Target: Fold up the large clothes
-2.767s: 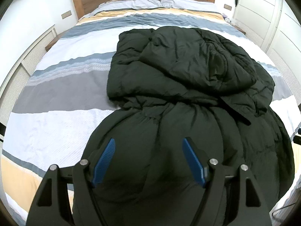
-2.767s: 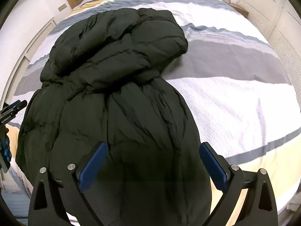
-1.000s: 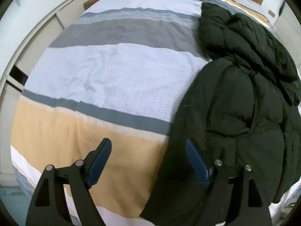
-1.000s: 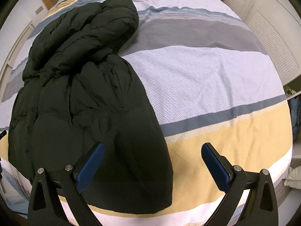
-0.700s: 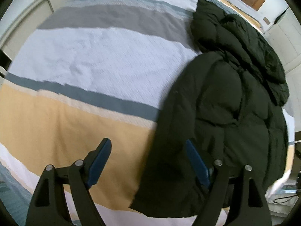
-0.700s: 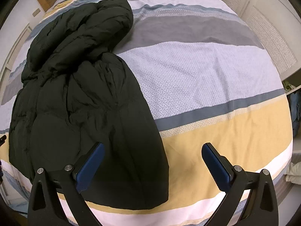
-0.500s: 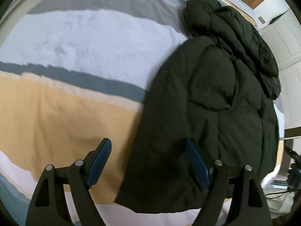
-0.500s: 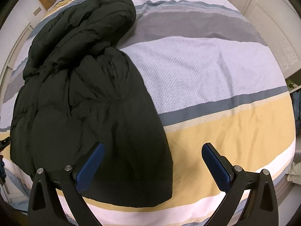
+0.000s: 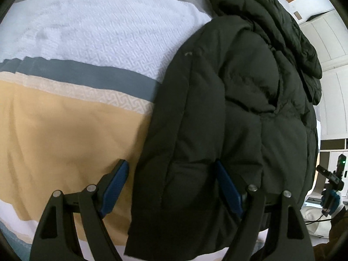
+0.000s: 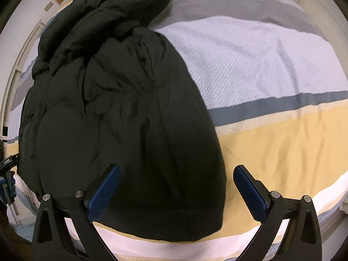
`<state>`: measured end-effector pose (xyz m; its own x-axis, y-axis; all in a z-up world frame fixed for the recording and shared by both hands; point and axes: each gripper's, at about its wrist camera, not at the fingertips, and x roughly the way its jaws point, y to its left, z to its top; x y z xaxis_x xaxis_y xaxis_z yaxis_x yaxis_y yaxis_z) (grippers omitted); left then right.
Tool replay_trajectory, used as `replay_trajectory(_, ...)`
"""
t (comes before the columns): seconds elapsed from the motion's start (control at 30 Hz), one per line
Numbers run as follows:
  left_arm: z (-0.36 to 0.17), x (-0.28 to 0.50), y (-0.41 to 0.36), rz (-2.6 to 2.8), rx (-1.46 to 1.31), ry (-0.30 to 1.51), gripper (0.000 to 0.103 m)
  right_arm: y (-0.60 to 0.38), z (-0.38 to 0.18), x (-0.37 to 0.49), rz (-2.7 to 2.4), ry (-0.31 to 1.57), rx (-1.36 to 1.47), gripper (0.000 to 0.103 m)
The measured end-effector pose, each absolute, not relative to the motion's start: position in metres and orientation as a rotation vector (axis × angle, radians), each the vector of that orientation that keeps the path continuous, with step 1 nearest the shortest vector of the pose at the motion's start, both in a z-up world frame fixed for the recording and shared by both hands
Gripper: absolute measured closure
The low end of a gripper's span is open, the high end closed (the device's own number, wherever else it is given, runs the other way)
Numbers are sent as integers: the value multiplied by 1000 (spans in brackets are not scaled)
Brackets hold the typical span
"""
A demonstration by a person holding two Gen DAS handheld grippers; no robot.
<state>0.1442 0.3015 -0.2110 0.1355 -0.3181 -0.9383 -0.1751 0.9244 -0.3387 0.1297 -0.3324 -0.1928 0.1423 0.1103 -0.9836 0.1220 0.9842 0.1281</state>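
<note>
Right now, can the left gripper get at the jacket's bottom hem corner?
Probably yes. The left gripper hangs open above the dark jacket, one finger over the striped bedcover, one over the coat, with nothing between them and the hem corner.

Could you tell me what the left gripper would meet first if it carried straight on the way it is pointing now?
Most likely the black puffer jacket: the open left gripper straddles its left edge near the hem, one finger over the jacket, the other over the striped bedcover. Depth is hard to judge.

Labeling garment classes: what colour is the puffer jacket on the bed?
Black, plain, no pattern; the jacket shows best in the right wrist view.
</note>
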Motion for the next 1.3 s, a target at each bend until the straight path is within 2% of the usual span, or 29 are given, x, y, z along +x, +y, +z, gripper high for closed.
replay_trajectory(0.13, -223, 146, 296, -122, -437, 1465, 22, -335, -212, 125, 1, 1456, 222, 1)
replay_trajectory(0.33, -238, 136, 297, -117, -484, 1493, 15, -343, -246, 118, 51, 1515, 330, 1)
replay_trajectory(0.47, -243, 130, 294, -113, -496, 1504, 10, -339, -257, 112, 88, 1531, 367, 1)
replay_trajectory(0.6, -244, 125, 290, -112, -501, 1498, 10, -330, -259, 109, 129, 1552, 330, 2)
replay_trajectory(0.83, -248, 105, 275, -146, -547, 1510, 11, -317, -260, 113, 165, 1590, 297, 25)
replay_trajectory(1.03, -252, 95, 272, -153, -573, 1503, 17, -289, -252, 122, 202, 1610, 174, 53)
replay_trajectory(1.13, -244, 91, 273, -150, -586, 1497, 24, -277, -251, 123, 215, 1610, 119, 58)
replay_trajectory(1.23, -242, 81, 272, -150, -595, 1491, 36, -263, -250, 121, 222, 1601, 69, 63)
replay_trajectory(1.3, -242, 78, 271, -156, -609, 1489, 50, -244, -243, 121, 225, 1589, 19, 69)
